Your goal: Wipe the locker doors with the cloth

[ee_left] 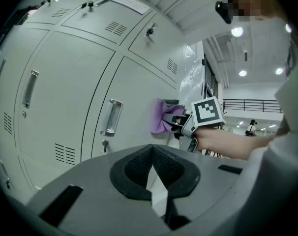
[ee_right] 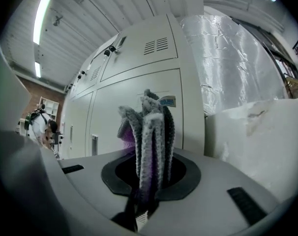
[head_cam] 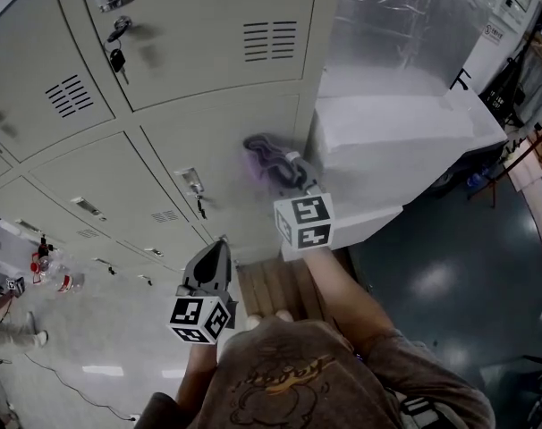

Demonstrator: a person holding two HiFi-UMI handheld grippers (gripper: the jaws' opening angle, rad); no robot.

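A grey and purple cloth [head_cam: 273, 157] is bunched against the lower right locker door [head_cam: 217, 132], right of its handle [head_cam: 190, 181]. My right gripper [head_cam: 293, 179] is shut on it; in the right gripper view the cloth [ee_right: 149, 132] stands up out of the closed jaws [ee_right: 148, 173] before the door [ee_right: 134, 97]. The left gripper view shows the purple cloth [ee_left: 161, 117] pressed flat on the door [ee_left: 134, 87] by the right gripper [ee_left: 181, 124]. My left gripper [head_cam: 219, 247] hangs lower, off the lockers, shut and holding nothing [ee_left: 154, 181].
A white plastic-wrapped block [head_cam: 396, 132] stands hard against the lockers' right side. Keys [head_cam: 117, 59] hang from the upper door's lock. A wooden pallet [head_cam: 284, 289] lies below the grippers. Bottles [head_cam: 52, 275] stand on the floor at the left. A person [ee_left: 250, 128] is far off.
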